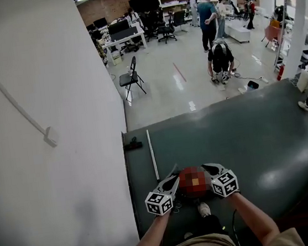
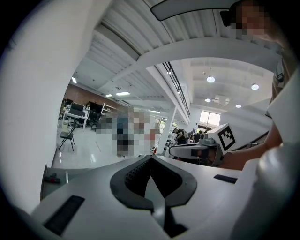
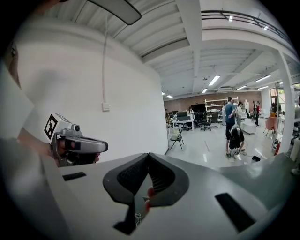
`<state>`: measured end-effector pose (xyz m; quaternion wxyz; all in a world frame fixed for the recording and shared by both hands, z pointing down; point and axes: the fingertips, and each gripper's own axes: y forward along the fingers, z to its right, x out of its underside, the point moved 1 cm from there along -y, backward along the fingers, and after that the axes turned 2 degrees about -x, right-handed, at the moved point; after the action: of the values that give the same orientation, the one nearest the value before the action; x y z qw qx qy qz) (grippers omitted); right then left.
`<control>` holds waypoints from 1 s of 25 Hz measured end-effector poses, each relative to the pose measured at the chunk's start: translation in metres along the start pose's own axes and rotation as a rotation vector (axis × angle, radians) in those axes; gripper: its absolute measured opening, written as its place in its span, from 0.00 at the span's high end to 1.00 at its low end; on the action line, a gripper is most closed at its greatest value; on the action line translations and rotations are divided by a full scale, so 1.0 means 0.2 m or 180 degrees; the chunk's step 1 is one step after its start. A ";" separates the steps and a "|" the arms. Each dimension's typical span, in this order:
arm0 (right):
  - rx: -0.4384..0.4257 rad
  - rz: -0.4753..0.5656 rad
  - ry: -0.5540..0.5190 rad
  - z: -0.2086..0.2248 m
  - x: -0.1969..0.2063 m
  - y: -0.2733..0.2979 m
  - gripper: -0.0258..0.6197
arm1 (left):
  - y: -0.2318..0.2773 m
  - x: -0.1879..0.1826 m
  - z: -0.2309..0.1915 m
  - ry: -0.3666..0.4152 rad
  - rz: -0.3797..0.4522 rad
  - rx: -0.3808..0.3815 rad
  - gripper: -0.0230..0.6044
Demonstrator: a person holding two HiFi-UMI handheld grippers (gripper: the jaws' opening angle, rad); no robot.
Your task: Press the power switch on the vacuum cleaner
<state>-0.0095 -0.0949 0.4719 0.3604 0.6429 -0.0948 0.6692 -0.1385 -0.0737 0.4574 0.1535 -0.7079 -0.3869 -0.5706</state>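
Observation:
No vacuum cleaner or power switch shows in any view. Both grippers are held close to the person's body, above a dark green surface. My left gripper points up and forward; its jaws meet at the tips with nothing between them. My right gripper is beside it, jaws also closed and empty. Each gripper view shows the other gripper: the right gripper's marker cube and the left gripper's body. Both point out into the hall rather than down.
A white wall stands close on the left. A thin white rod and a small black object lie on the dark surface. Beyond it are a folding chair, a crouching person, desks and several standing people.

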 end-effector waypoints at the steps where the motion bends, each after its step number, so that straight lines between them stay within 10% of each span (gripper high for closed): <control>1: 0.0008 0.0044 -0.0039 -0.03 -0.05 -0.04 0.95 | -0.03 -0.05 0.03 0.0029 0.0051 0.0032 0.95; 14: 0.0120 0.0648 -0.0478 -0.39 -0.51 -0.52 0.94 | -0.38 -0.48 0.34 0.0398 0.0547 0.0375 0.95; 25: 0.0341 0.0889 -0.0522 -0.25 -0.50 -0.84 0.95 | -0.37 -0.43 0.50 0.0570 0.0539 0.0326 0.95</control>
<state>0.0434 0.0199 0.3142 0.2201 0.6942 -0.1766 0.6621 -0.1271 0.0093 0.3304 0.2710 -0.6755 -0.3391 -0.5960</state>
